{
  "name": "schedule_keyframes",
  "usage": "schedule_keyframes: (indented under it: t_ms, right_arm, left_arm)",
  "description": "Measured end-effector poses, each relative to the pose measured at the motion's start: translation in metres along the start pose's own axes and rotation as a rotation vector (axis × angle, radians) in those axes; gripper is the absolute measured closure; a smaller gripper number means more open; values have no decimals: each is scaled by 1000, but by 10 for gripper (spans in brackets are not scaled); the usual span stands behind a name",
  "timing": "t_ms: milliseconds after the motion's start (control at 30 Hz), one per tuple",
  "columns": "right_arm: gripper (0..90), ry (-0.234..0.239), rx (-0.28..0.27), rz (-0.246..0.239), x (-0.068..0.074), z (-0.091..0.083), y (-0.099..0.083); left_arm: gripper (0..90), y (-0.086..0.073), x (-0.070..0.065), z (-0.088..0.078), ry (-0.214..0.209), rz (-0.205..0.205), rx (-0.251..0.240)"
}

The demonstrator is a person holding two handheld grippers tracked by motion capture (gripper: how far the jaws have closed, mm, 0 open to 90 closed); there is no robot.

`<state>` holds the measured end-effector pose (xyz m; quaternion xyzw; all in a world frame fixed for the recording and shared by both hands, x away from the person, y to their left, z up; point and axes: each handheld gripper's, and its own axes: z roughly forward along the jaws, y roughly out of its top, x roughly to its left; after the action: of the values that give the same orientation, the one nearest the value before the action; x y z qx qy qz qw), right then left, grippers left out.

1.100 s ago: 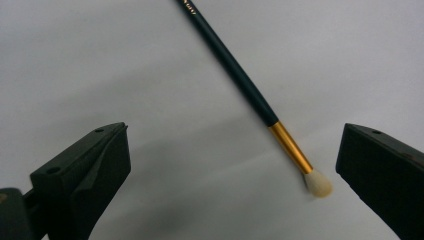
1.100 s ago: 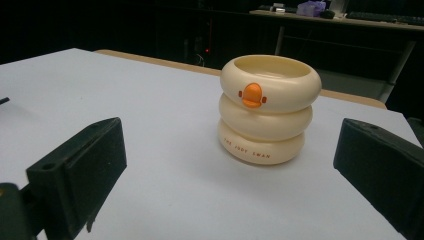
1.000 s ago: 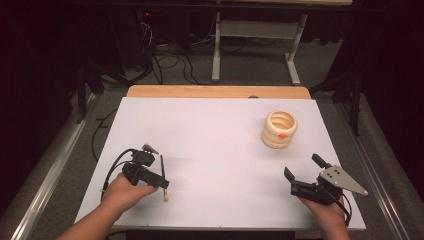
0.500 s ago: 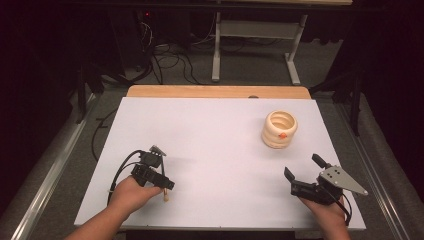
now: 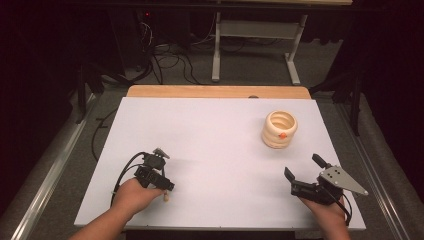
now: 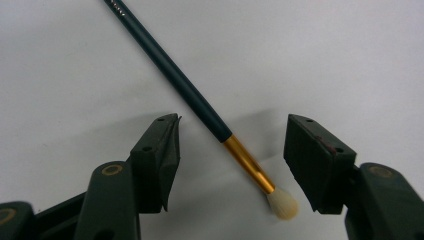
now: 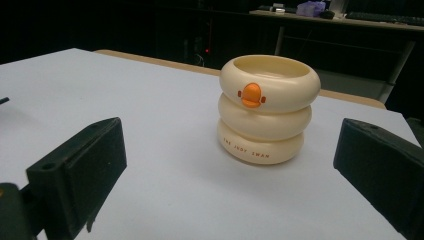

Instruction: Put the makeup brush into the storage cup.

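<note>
Because the brush (image 6: 200, 102) lies flat on the table (image 5: 215, 135) near its front-left corner, I have the left gripper (image 5: 159, 186) tipped down over it so the jaws straddle its gold ferrule, one on each side of the shaft. Those jaws have just been closing and now stand about half open, with the brush between them but neither pad touching it yet, so nothing is held. I keep the right gripper (image 5: 301, 170) low near the front-right corner, jaws wide apart and empty, facing the cream holder (image 7: 269, 107), which stands upright toward the table's right edge, well apart from the brush; I judge it is where the brush is meant to go, mouth up and ready. By count I see one brush, one holder built as three stacked rings with one orange duck bill, and two grippers.
</note>
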<state>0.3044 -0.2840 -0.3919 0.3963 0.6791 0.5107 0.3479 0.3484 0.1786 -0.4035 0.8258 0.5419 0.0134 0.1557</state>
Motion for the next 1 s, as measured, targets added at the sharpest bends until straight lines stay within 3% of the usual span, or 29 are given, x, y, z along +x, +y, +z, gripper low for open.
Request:
schedule_keyframes:
  t_ms: [533,1000]
  right_arm:
    - [21,3,8,3,1,0,0]
    - [23,7,10,4,0,0,-1]
  left_arm:
    - [605,-4,3,-1,49,80,-17]
    - [713,-3,7,-1,52,135,-7]
